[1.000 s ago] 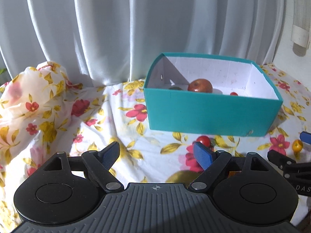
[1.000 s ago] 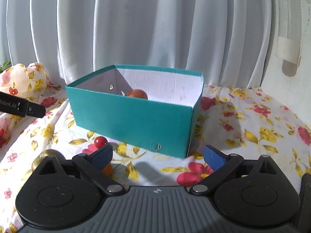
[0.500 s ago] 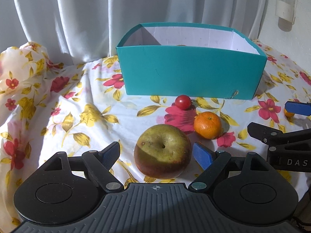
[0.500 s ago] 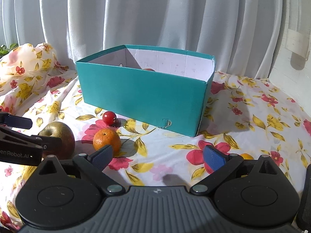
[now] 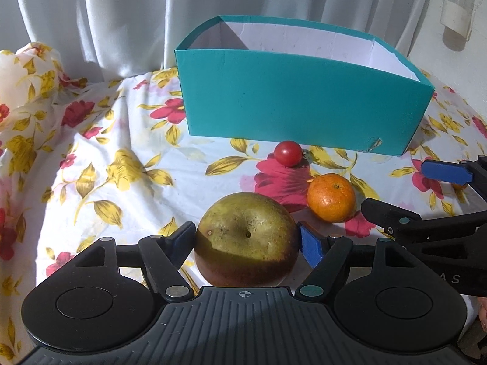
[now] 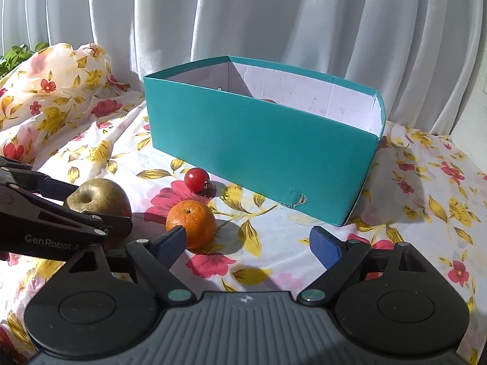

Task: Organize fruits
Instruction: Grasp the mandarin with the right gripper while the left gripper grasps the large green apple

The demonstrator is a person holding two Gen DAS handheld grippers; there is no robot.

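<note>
Apple (image 5: 246, 238) sits square between the left gripper (image 5: 246, 243) fingers, spread and bracketing it, contact unclear, near cloth's front edge short of the teal box (image 5: 304, 112); right gripper (image 6: 249, 243) wide open, empty, orange (image 6: 191, 223) just off its left finger

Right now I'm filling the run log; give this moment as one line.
left gripper: around apple, grip unclear | right gripper: open, empty | orange, tomato: outside box

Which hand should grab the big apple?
Left. The left gripper already has the apple between its open fingers, while the right gripper sits open beside the orange.
</note>
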